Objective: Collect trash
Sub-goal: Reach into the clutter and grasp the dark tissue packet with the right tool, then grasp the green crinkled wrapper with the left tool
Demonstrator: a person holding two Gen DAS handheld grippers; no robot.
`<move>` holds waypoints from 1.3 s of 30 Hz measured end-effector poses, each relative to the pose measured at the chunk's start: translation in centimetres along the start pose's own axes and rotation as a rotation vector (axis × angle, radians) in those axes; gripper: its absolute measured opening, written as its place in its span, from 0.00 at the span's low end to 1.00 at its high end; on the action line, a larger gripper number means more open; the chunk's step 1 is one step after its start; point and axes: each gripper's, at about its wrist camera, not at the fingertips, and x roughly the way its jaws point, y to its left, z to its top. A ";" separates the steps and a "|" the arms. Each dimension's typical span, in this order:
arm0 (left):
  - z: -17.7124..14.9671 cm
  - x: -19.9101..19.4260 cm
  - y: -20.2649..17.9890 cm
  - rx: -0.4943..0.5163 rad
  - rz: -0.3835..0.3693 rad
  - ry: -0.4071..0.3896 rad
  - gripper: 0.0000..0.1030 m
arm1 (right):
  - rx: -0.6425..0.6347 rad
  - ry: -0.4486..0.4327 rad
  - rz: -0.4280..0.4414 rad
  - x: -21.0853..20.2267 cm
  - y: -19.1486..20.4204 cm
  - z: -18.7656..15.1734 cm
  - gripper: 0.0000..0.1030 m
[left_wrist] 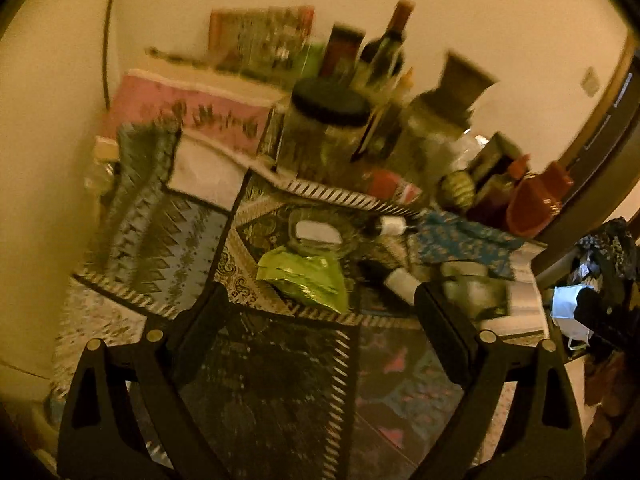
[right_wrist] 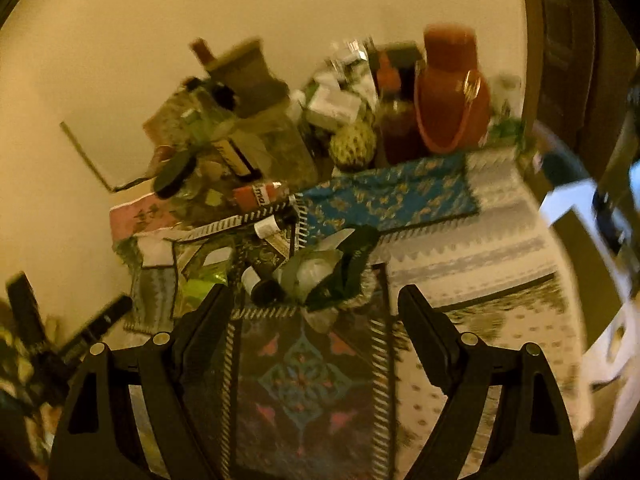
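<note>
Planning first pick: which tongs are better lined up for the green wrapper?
Left. The green wrapper lies just ahead between the open left tongs. For the right tongs it sits off to the left, partly hidden.

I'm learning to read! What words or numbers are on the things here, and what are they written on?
None can be read whole.
Pink cloth: dark writing, too blurred.
Orange tube: dark label letters, blurred and partly hidden.
Bottles and boxes at the back: labels too blurred.
</note>
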 end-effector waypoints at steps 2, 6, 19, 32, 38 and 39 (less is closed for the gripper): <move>0.1 2.9 1.2 -0.027 -0.004 0.037 0.91 | 0.061 0.034 0.004 2.6 -0.8 0.6 0.80; -0.1 7.2 3.2 -0.097 -0.031 0.107 0.83 | 0.152 0.083 -0.011 6.4 -2.2 1.2 0.80; -0.6 12.3 3.3 -0.169 -0.103 0.145 0.65 | 0.162 0.187 0.054 11.0 -2.3 1.5 0.23; -1.6 10.4 -0.3 -0.061 -0.048 0.124 0.00 | 0.016 0.066 0.118 4.0 -0.1 2.1 0.12; -2.1 5.9 -1.8 0.010 -0.003 0.059 0.00 | -0.062 -0.024 0.106 -1.0 0.2 2.2 0.12; -2.1 4.9 -2.0 0.019 0.003 0.046 0.00 | -0.071 -0.037 0.103 -1.7 0.1 2.1 0.12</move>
